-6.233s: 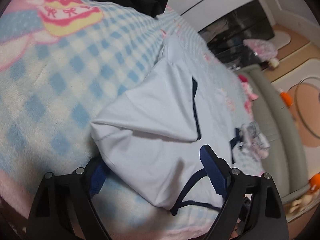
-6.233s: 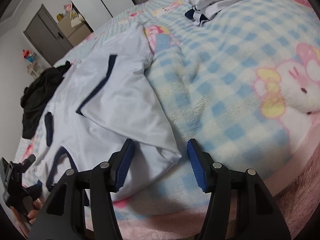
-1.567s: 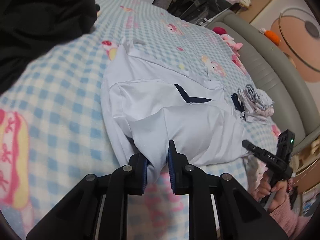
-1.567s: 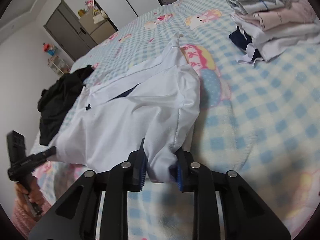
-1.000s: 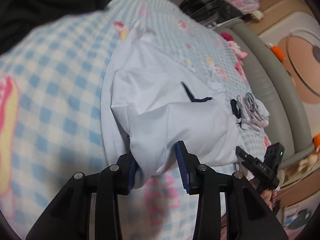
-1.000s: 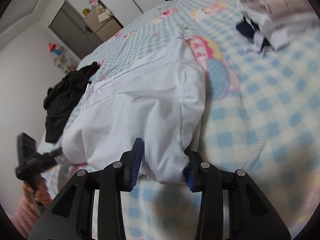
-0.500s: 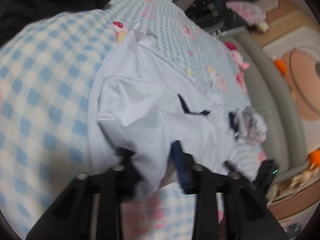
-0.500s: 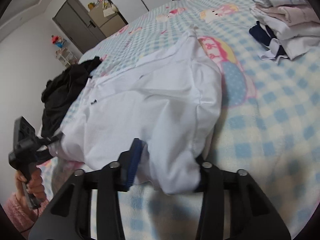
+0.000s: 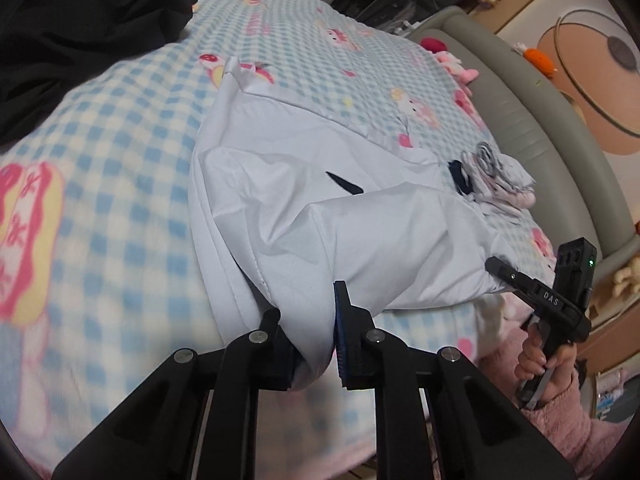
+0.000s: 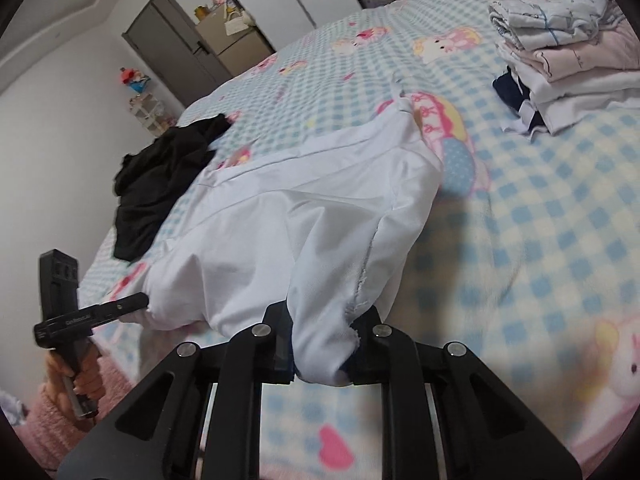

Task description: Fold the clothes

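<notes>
Hand-held grippers closing, white garment crosswise

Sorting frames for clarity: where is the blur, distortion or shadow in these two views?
Left wrist view: the checked blanket smears at the lower left, the white garment stays sharp, and fisheye bends the bed frame. Right wrist view: the blanket is soft at the right, and the garment casts a shadow beside its fold.

Garment: white shirt with dark trim, partly folded.
Pose: near edge bunched, lifted.
Place: on blue checked blanket.
</notes>
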Demonstrator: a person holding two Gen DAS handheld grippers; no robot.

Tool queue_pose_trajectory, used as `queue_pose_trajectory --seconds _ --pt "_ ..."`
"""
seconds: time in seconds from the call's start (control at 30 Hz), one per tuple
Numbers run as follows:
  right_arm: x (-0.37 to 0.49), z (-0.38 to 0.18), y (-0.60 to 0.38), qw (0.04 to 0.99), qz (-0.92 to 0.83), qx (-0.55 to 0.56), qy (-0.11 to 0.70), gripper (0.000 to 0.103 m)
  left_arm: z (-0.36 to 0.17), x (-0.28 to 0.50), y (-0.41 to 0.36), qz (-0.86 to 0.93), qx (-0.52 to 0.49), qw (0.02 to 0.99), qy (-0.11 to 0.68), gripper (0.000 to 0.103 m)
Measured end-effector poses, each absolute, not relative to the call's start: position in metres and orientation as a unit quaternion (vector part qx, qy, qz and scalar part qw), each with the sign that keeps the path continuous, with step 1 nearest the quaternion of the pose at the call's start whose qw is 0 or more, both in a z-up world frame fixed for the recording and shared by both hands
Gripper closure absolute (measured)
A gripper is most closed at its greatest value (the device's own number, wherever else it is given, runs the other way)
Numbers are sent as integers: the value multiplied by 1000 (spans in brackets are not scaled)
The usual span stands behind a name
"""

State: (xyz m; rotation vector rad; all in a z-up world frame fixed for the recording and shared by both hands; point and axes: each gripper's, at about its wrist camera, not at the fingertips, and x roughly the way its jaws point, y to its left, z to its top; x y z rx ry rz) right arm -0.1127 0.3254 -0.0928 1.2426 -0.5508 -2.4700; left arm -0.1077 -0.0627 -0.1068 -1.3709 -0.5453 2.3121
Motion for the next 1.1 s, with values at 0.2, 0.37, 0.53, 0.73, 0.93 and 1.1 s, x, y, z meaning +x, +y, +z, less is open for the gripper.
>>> queue_pose_trajectory --seconds 0.2,0.37,0.53,0.73,0.93,1.1 --pt "-85 -94 329 182 -847 471 -168 87 -122 -77 -73 810 -515 205 -191 87" --pt "-78 -118 327 177 -826 515 -143 84 -138 -71 -88 793 -530 205 -222 82" --pt "-78 -101 337 171 -839 481 -189 70 -121 -66 -95 817 -491 202 -225 61" --pt "-83 -91 334 131 -852 469 -192 69 -85 -66 -79 882 -429 141 -135 61" --pt "-76 -62 316 0 -901 431 -53 69 -81 -87 -50 870 -422 217 -133 61" --pt "-81 -49 290 48 -914 400 -43 69 -108 -109 -10 861 -456 207 -88 61"
